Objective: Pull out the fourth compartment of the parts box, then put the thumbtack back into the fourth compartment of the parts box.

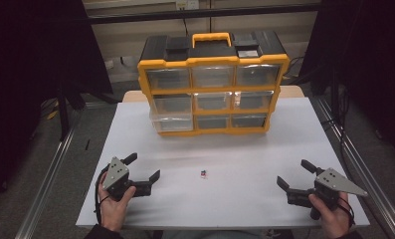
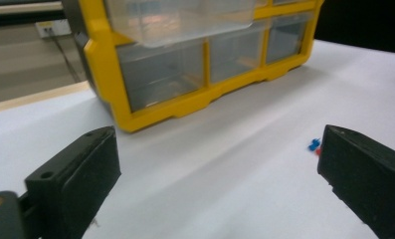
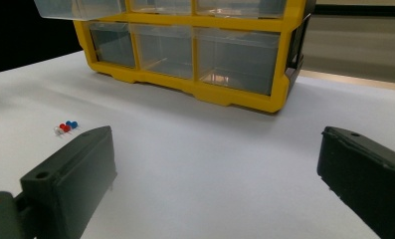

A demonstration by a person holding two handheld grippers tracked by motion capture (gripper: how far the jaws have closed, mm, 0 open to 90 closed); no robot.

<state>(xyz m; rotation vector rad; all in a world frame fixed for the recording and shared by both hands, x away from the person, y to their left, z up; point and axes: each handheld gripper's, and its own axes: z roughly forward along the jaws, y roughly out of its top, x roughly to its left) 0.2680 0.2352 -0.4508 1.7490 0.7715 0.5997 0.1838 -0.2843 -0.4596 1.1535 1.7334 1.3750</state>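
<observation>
A yellow and black organiser cabinet [image 1: 212,82] with clear drawers stands at the back of the white table [image 1: 245,149]. Its middle-left drawer [image 1: 172,120] is pulled partly out. Three small push pins [image 1: 204,174], blue, red and white, lie together on the table's middle front; the right gripper view has these pins [image 3: 65,127] at its left. My left gripper [image 1: 144,167] is open at the front left, jaws wide apart, empty. Open and empty too, my right gripper [image 1: 294,174] sits at the front right. The blue pin [image 2: 313,145] shows beside the left gripper's right jaw.
The cabinet [image 2: 185,64] has a yellow carry handle [image 1: 211,38] on its black top. Metal rails [image 1: 50,169] run along both sides of the table. Dark curtains hang at left and right.
</observation>
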